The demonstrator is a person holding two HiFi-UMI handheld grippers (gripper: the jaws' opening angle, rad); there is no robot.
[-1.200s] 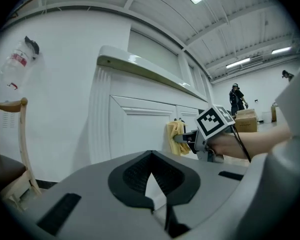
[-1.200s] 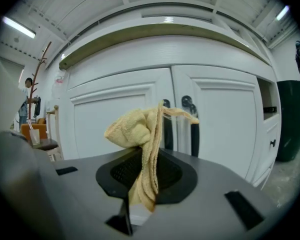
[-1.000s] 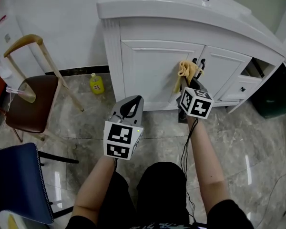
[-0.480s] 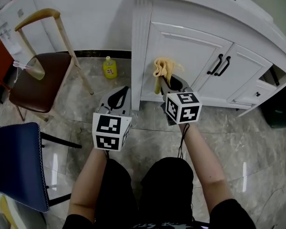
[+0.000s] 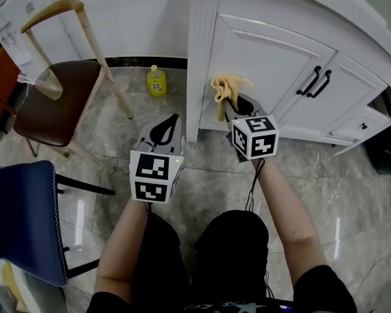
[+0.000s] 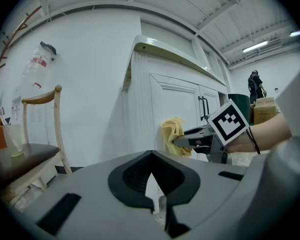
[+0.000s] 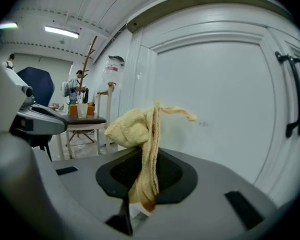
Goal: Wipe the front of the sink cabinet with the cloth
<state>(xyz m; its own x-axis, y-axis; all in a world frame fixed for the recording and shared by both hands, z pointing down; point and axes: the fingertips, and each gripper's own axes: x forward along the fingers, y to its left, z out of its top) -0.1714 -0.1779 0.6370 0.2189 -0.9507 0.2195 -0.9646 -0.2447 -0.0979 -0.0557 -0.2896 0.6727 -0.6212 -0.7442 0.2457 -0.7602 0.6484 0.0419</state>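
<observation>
Yellow cloth (image 5: 226,87) is bunching up out of the right gripper (image 5: 229,104), whose fingers are clamping hard on its lower end. It is sitting at the lower left of the sink cabinet (image 5: 267,51), just beside the left door's edge (whether it is actually touching the panel, I cannot tell). The left gripper (image 5: 173,119) is hanging low over the floor (image 5: 205,191), fingers together on nothing, taking no part. I am judging the wipe as under way but far from finished. The white front is showing no streaks to mark what is covered, and the right door (image 5: 344,103) beyond the black handles (image 5: 318,82) is lying well apart from the cloth.
</observation>
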